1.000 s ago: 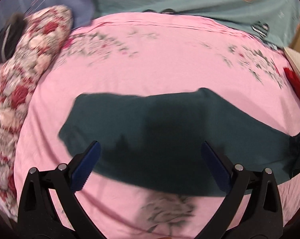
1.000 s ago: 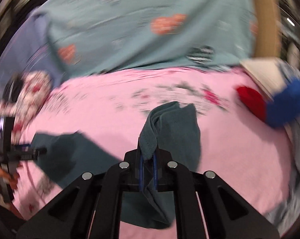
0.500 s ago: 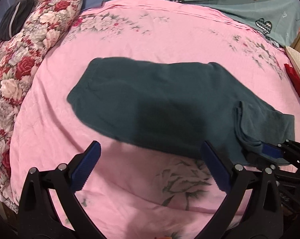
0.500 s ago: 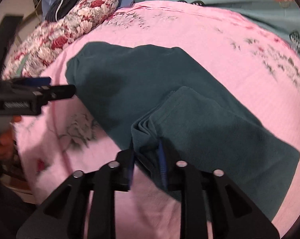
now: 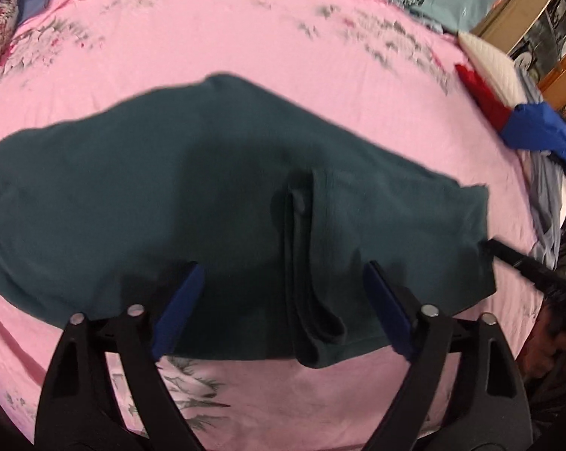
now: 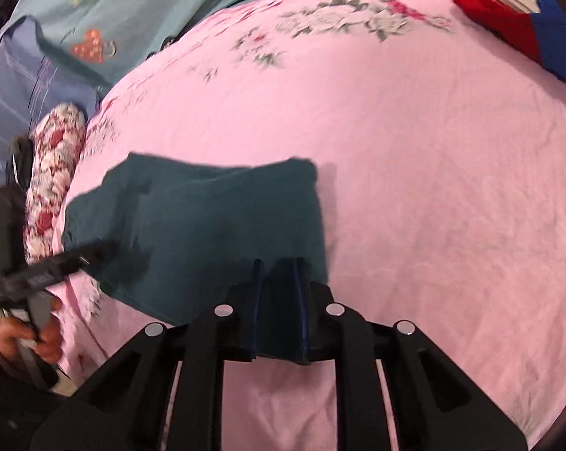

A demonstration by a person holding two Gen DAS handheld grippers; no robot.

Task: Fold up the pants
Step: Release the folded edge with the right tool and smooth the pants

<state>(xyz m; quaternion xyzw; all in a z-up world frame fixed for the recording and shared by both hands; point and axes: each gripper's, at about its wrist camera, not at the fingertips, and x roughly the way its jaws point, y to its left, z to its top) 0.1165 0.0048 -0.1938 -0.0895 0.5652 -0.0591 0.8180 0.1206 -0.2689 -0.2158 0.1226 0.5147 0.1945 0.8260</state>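
The dark teal pants (image 5: pixel 177 203) lie on the pink floral bedsheet (image 5: pixel 268 56), with the leg end folded back over the middle, its cuff edge (image 5: pixel 301 263) facing me. My left gripper (image 5: pixel 283 285) is open and empty, hovering over the near edge of the pants. In the right wrist view the pants (image 6: pixel 208 225) lie left of centre. My right gripper (image 6: pixel 277 267) stands partly open at the folded right edge, with dark cloth between its fingers; whether it grips the cloth is unclear.
A floral pillow (image 6: pixel 53 173) lies at the left of the bed. Red cloth (image 5: pixel 482 94) and blue cloth (image 5: pixel 538 131) sit at the right side. A teal patterned blanket (image 6: pixel 132 11) lies at the far edge. Wooden furniture (image 5: pixel 538 30) stands beyond.
The right gripper carried the leg end over onto the pants, laid it down, and its fingers parted. The left gripper moved right and closer over the pants.
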